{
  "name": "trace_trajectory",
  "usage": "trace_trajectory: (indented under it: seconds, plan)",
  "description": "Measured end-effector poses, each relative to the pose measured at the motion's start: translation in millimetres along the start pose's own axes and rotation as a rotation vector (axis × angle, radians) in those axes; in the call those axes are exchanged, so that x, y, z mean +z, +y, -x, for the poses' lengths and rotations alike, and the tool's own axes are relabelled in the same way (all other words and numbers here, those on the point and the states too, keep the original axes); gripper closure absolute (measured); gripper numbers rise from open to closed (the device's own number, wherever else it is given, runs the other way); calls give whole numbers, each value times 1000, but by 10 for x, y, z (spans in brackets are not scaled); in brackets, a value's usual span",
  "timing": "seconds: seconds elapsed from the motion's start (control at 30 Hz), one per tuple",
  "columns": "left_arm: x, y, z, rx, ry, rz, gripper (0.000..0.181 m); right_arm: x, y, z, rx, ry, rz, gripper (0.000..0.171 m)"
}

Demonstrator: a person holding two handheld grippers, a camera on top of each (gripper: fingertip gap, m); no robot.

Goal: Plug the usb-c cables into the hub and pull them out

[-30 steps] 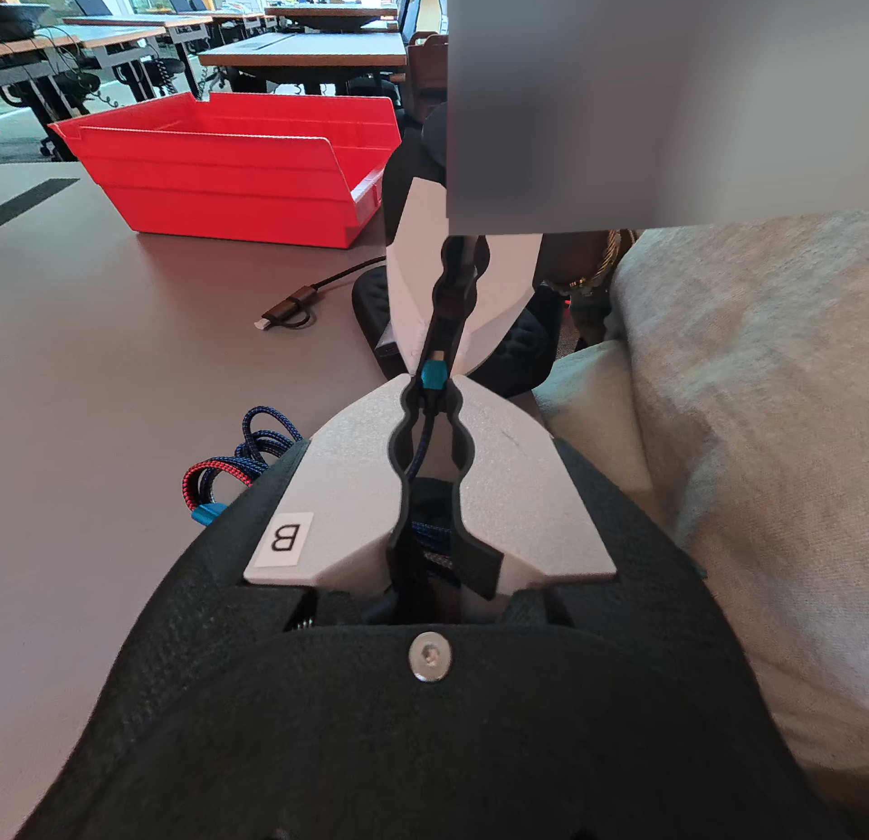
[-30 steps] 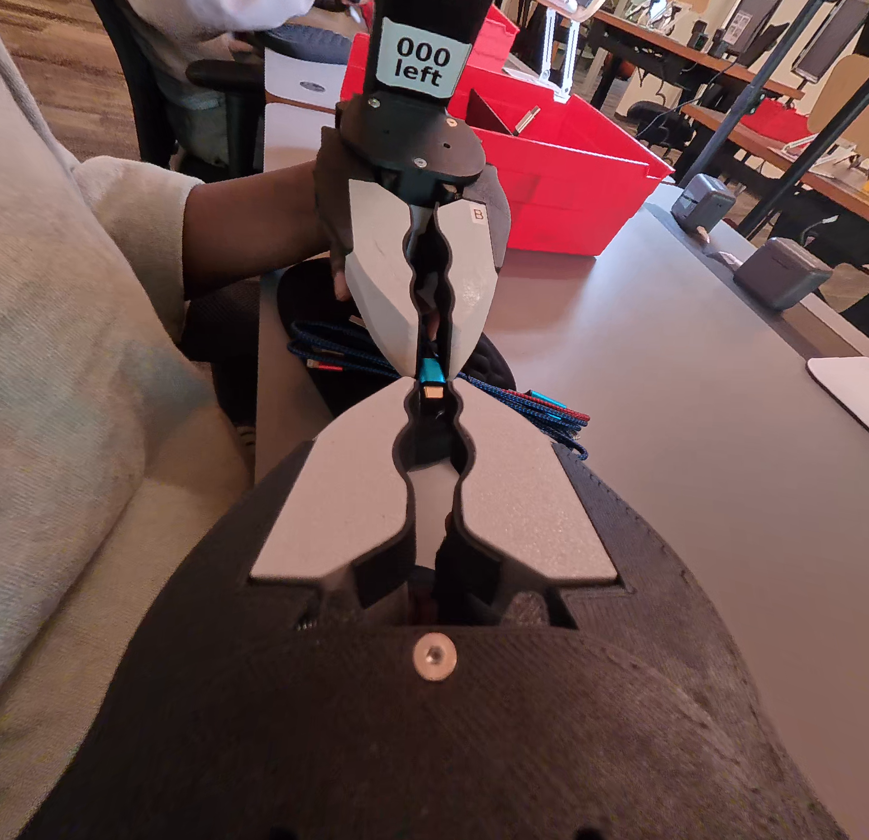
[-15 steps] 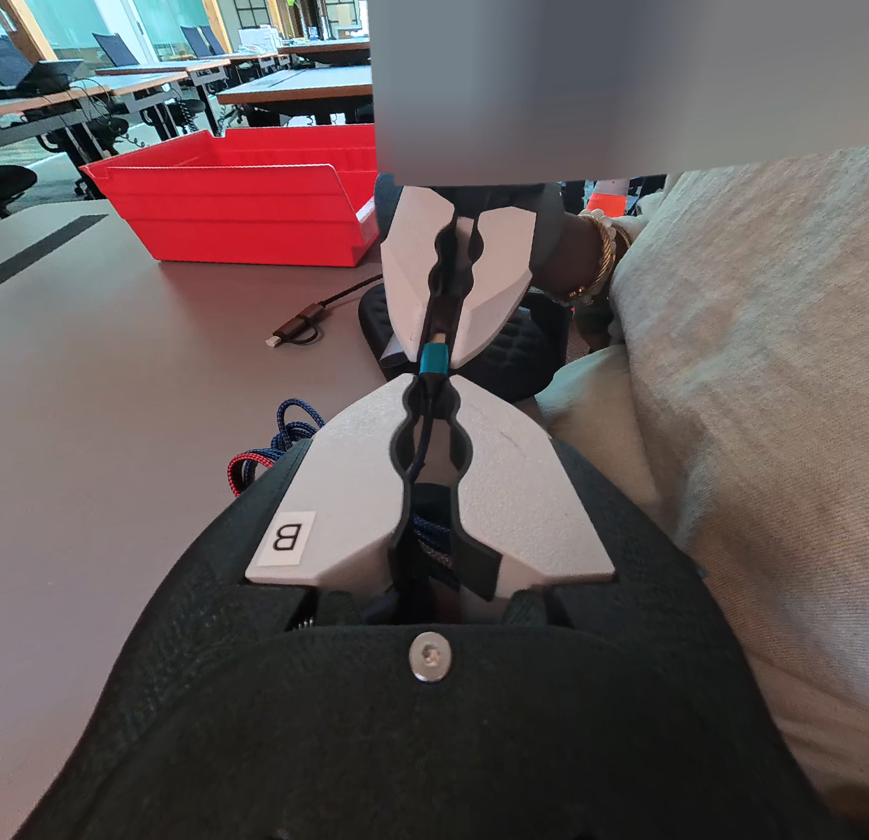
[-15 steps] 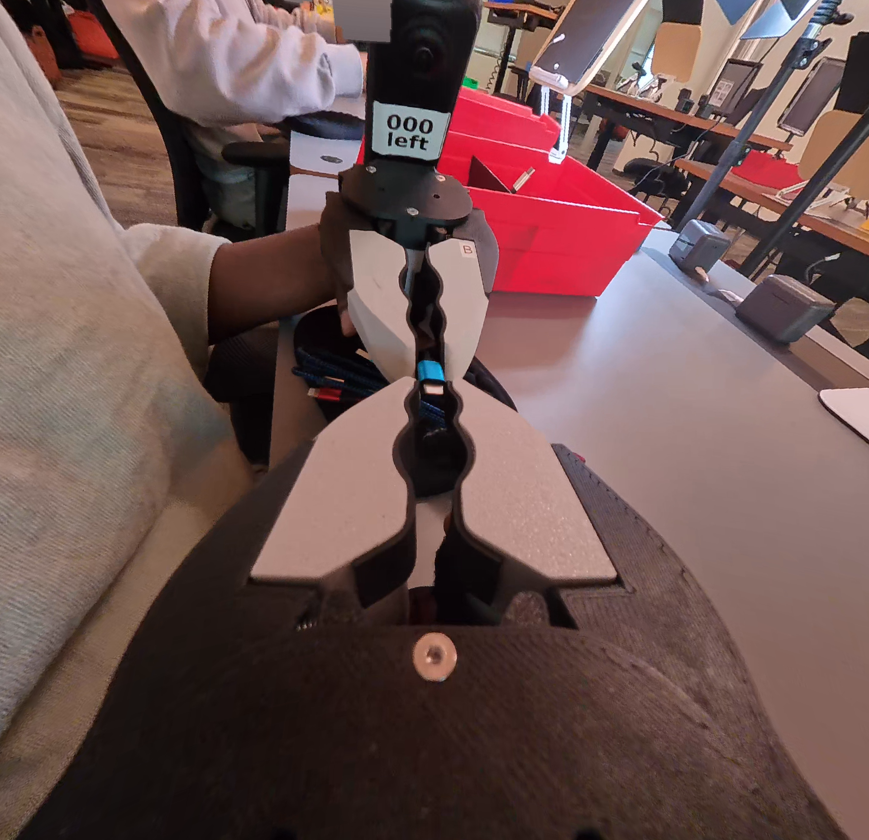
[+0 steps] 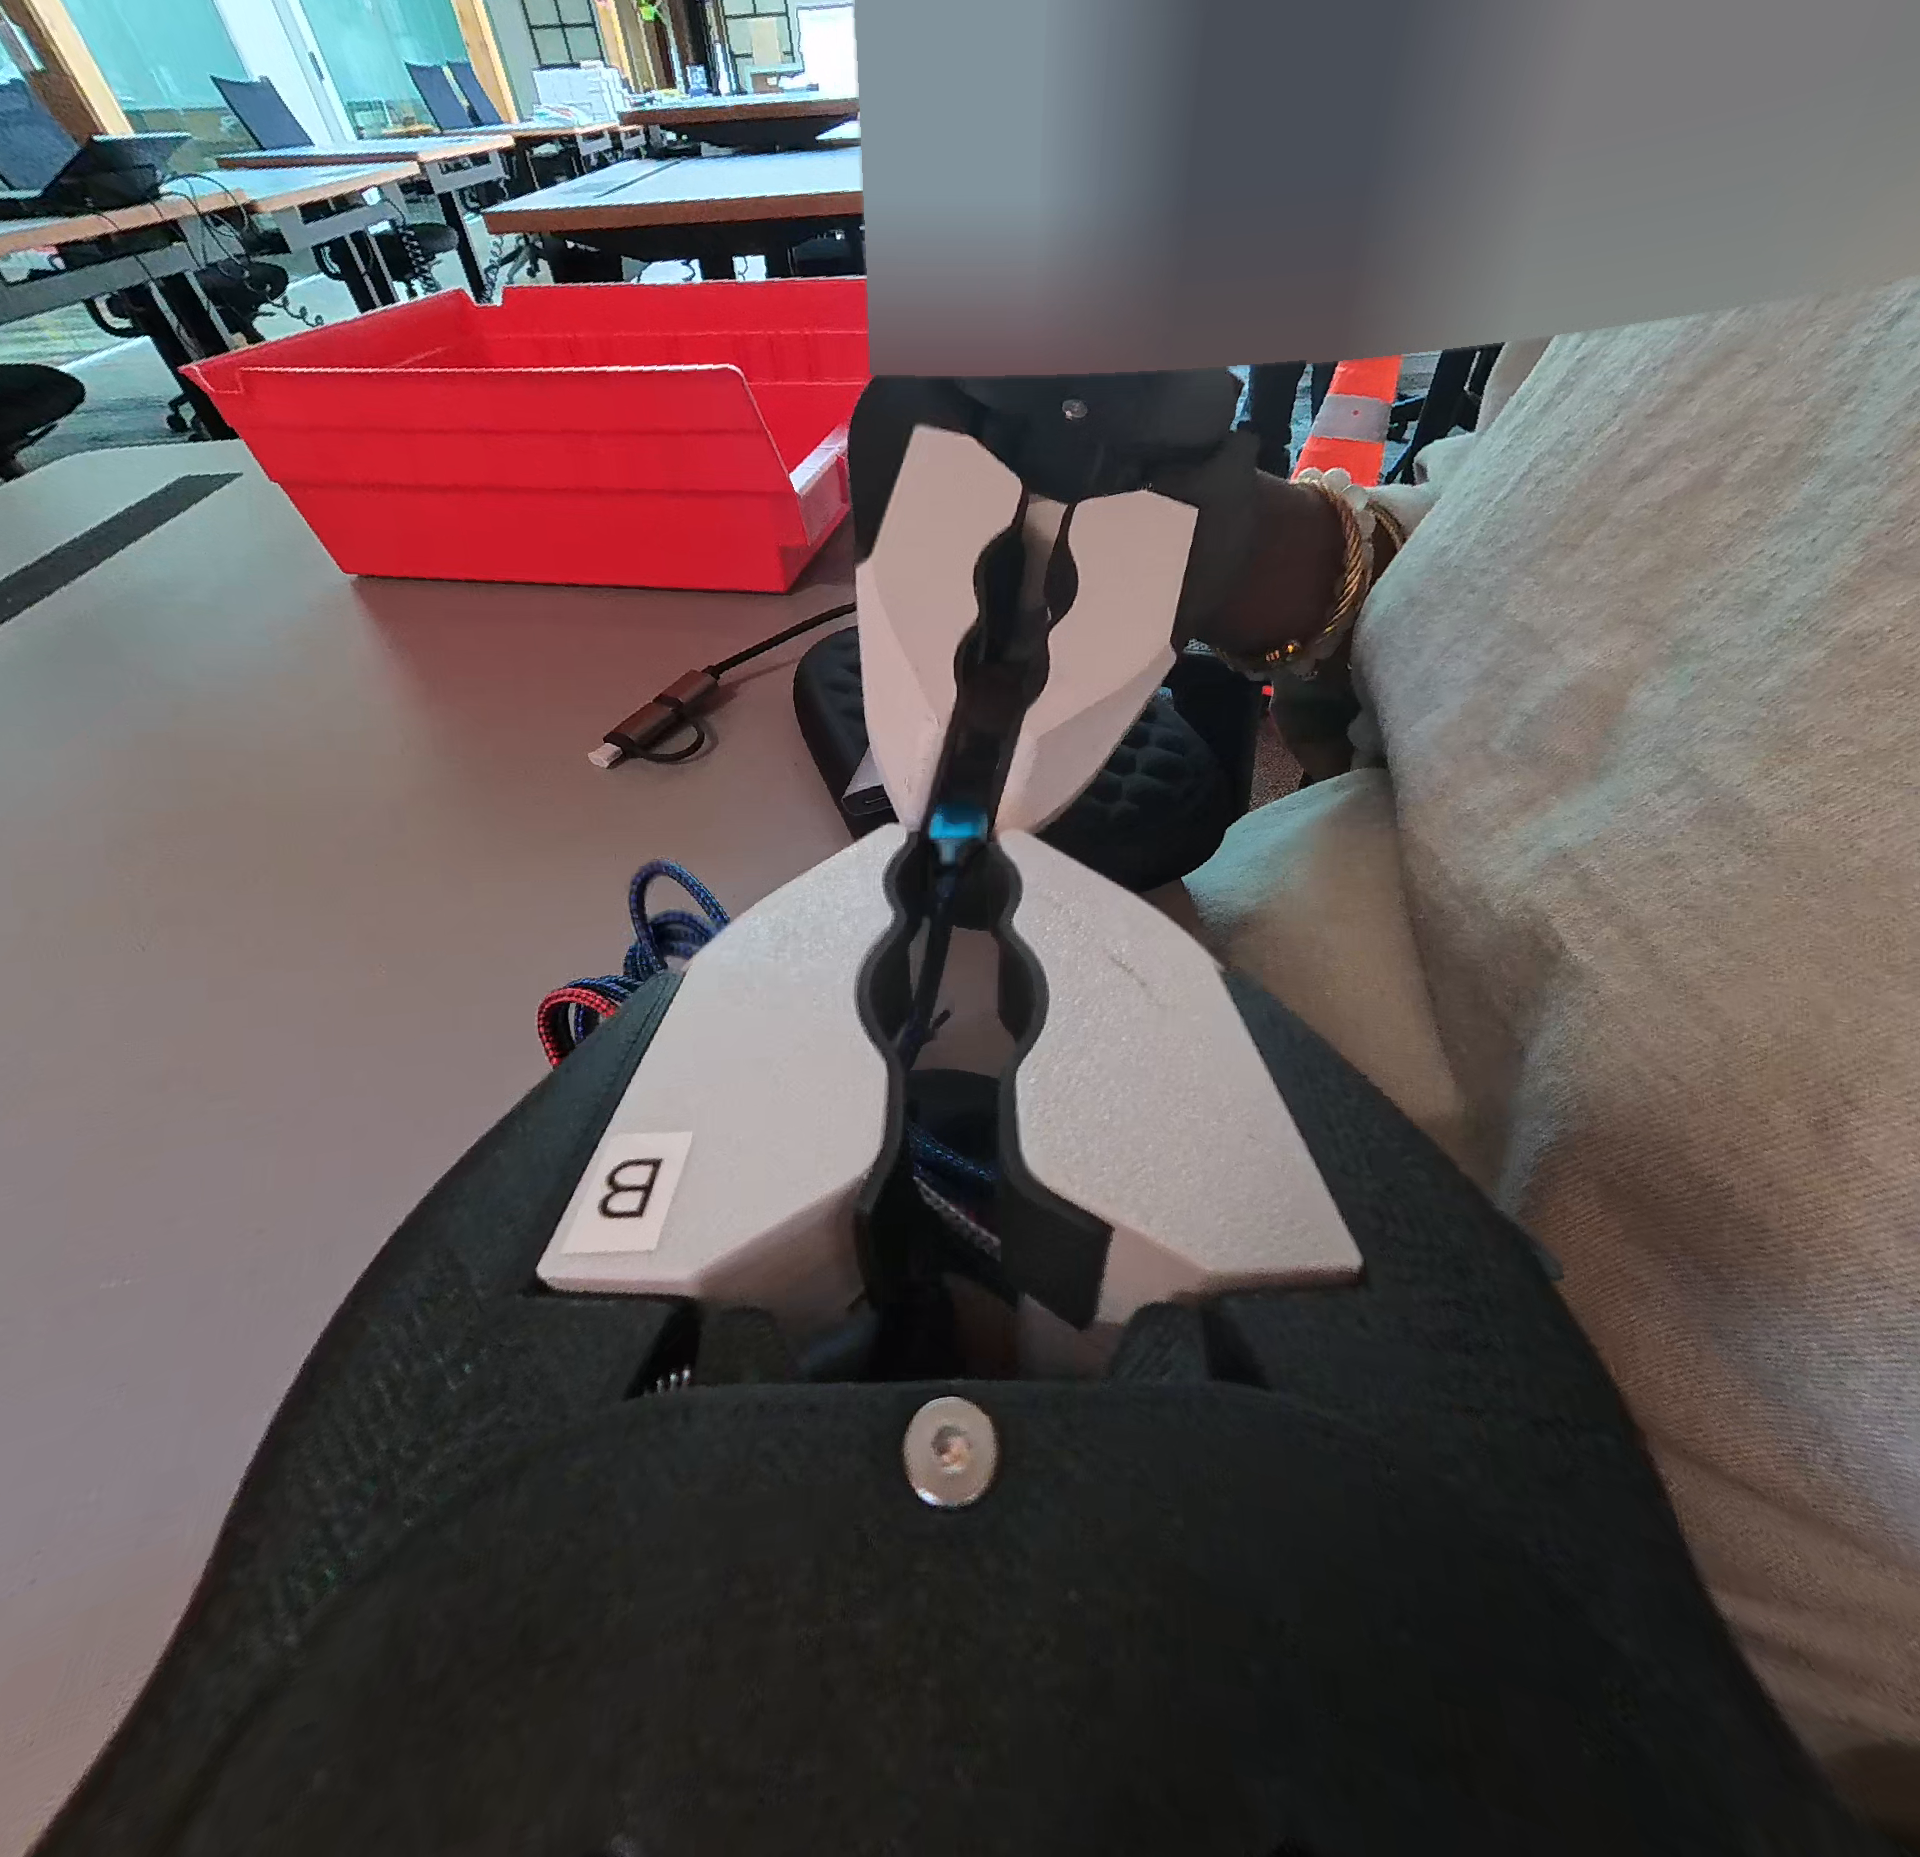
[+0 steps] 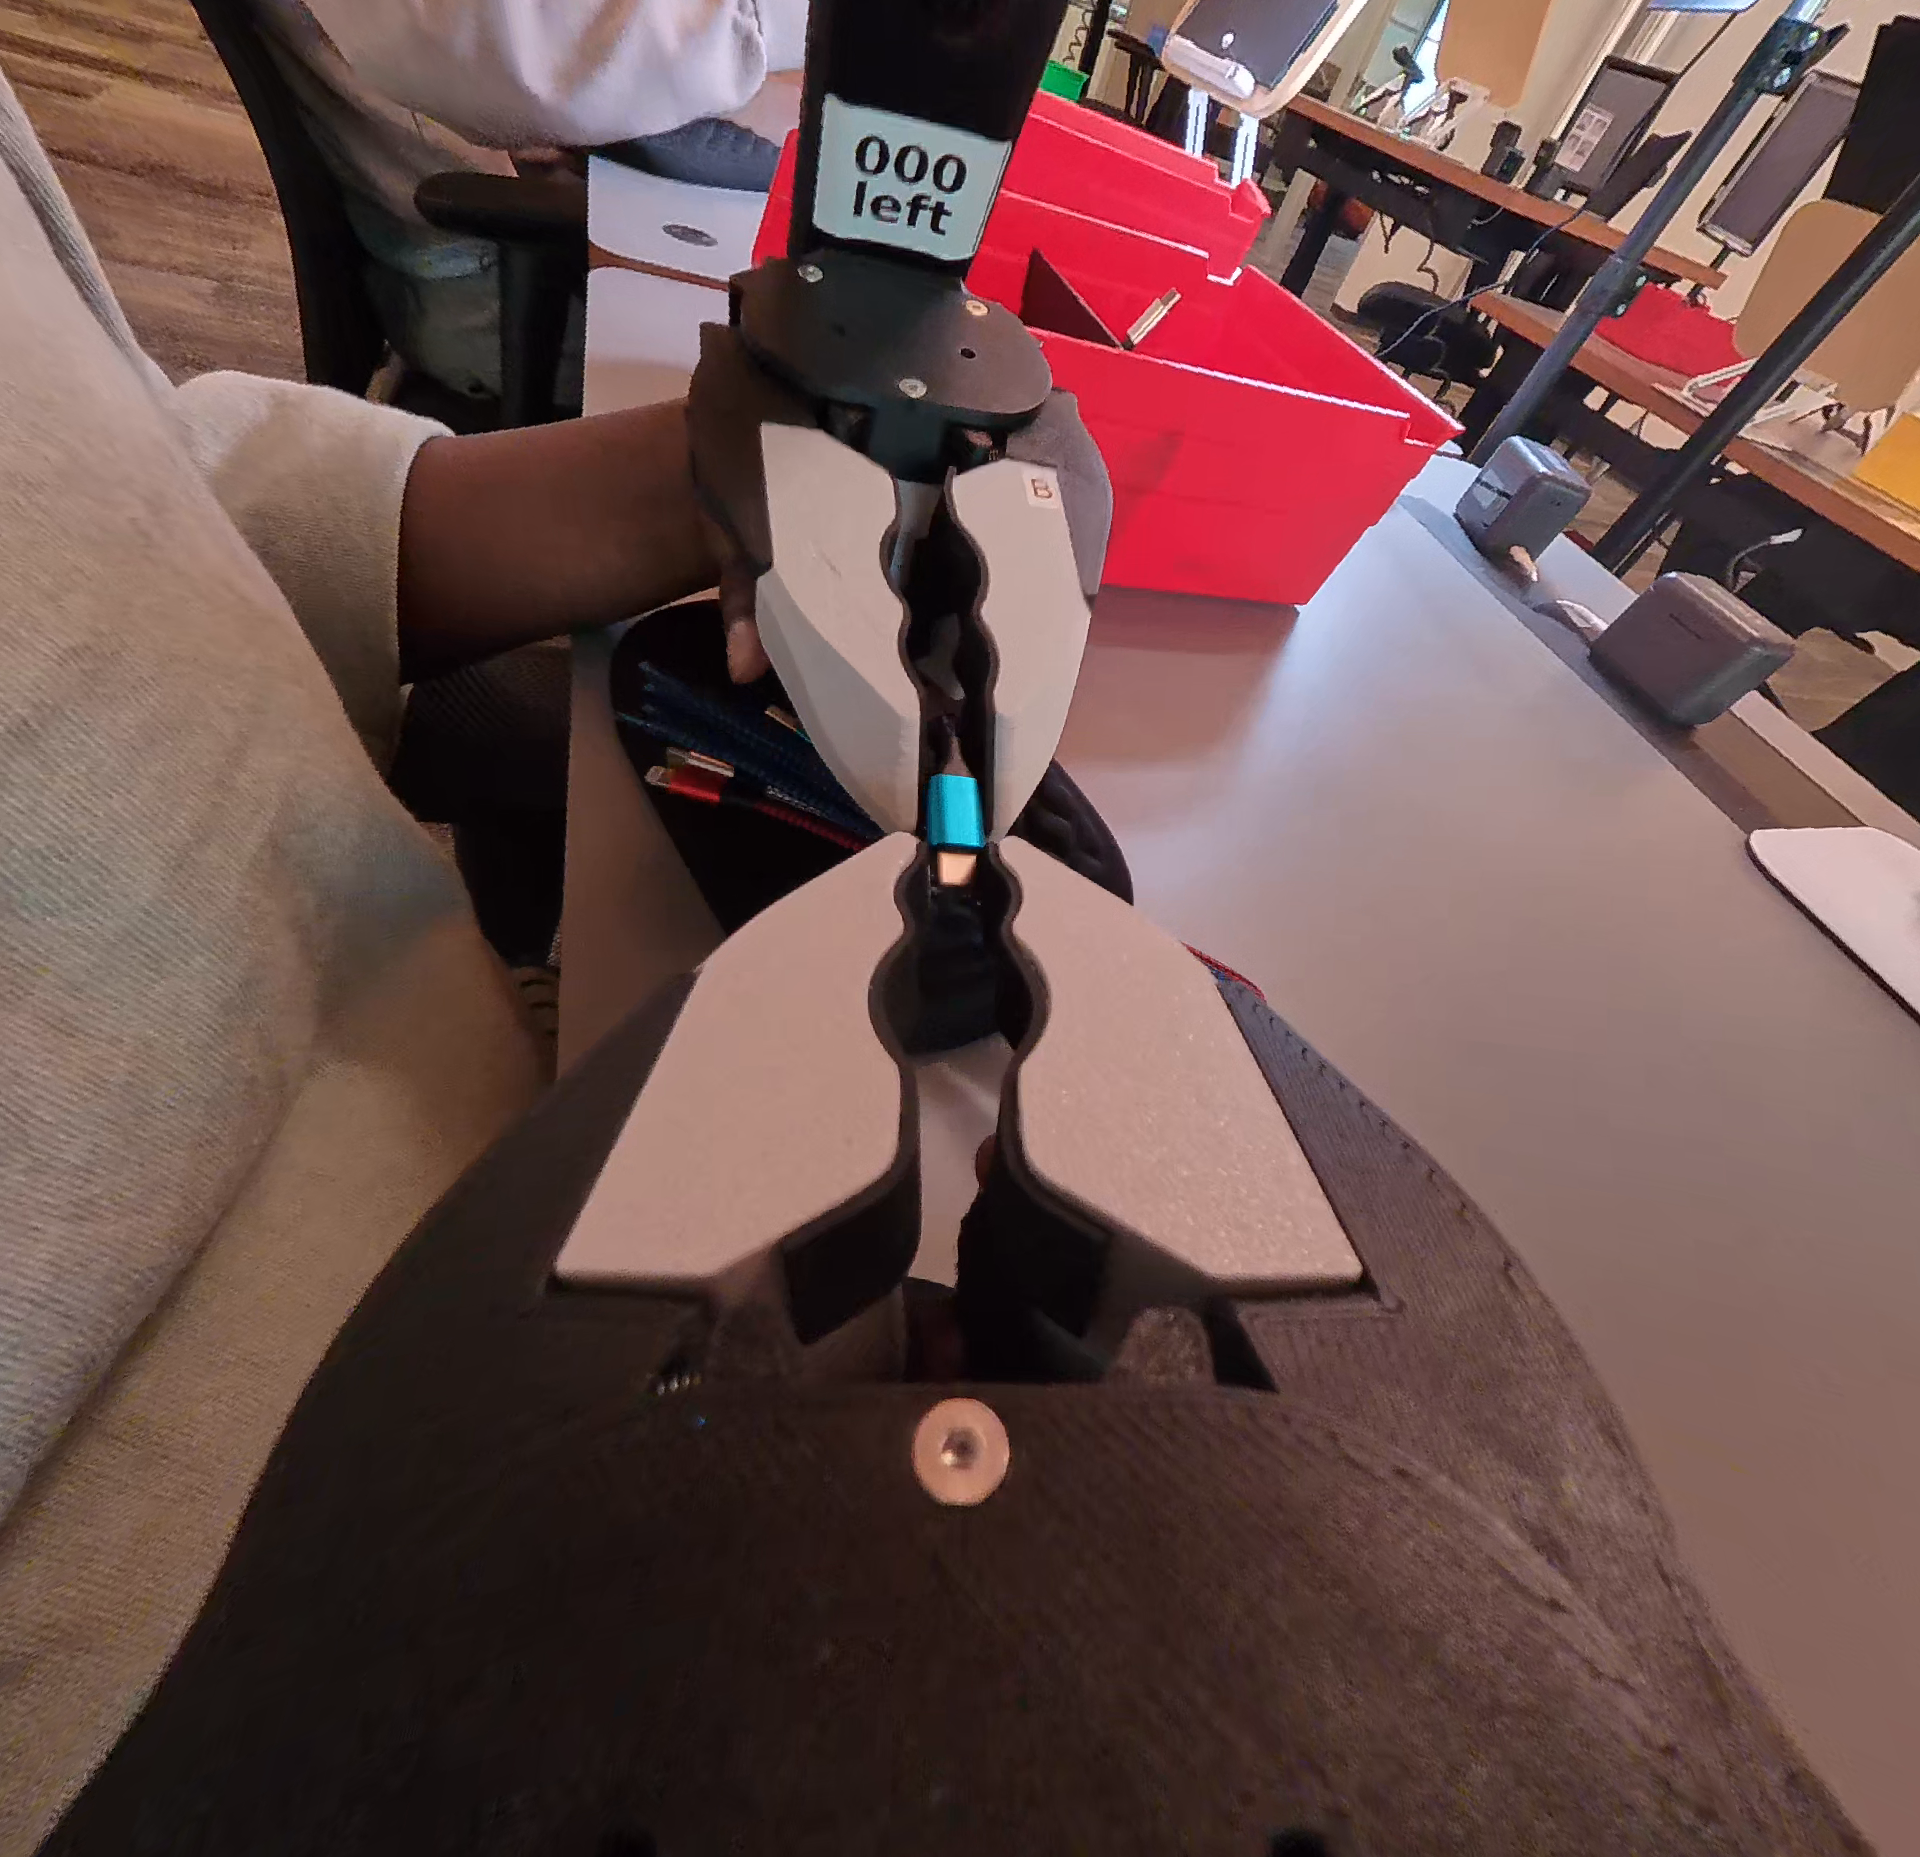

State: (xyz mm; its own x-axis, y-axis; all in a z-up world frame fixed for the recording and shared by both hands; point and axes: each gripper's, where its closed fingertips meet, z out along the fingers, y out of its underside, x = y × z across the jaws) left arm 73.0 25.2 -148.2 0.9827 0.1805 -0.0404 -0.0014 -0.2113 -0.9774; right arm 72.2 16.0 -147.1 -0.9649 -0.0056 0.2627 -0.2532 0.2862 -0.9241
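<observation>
Facing each other tip to tip, your two tools meet above the grey surface (image 6: 1455,872). Your left hand-held gripper (image 5: 956,851) is pinching the blue usb-c plug (image 6: 953,810), whose metal tip points into your right hand-held gripper (image 6: 953,862). Its fingers (image 6: 790,1080) are pressed together on a dark thing I cannot make out. Blue-and-red braided cables (image 5: 634,966) lie coiled just beside the plug; the red bin (image 5: 540,457) stands well beyond it.
</observation>
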Motion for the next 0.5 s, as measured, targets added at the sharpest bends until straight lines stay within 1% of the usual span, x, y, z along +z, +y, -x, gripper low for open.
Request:
trace_trajectory:
  seconds: [0.07, 0.13, 0.2, 0.23, 0.3, 0.5]
  plan:
    - [-17, -26, 3, -2, -1, -19, 170, 39, 43, 23, -19, 0, 28, 163]
    - [-53, -76, -8, -15, 15, -60, 172, 46, -40, 18, -35, 25, -26, 163]
    - [-100, -123, 23, -31, 1, -104, 172, 31, -90, -16, -6, 40, -68, 163]
    - [-118, -140, 46, -38, -14, -122, 170, 23, -96, -31, 3, 44, -75, 163]
    - [-151, -178, 40, -29, -14, -152, 160, 6, -125, -49, 21, 45, -99, 163]
    - [-140, -213, 34, -9, -22, -156, 161, 5, -260, -70, 52, 42, -190, 163]
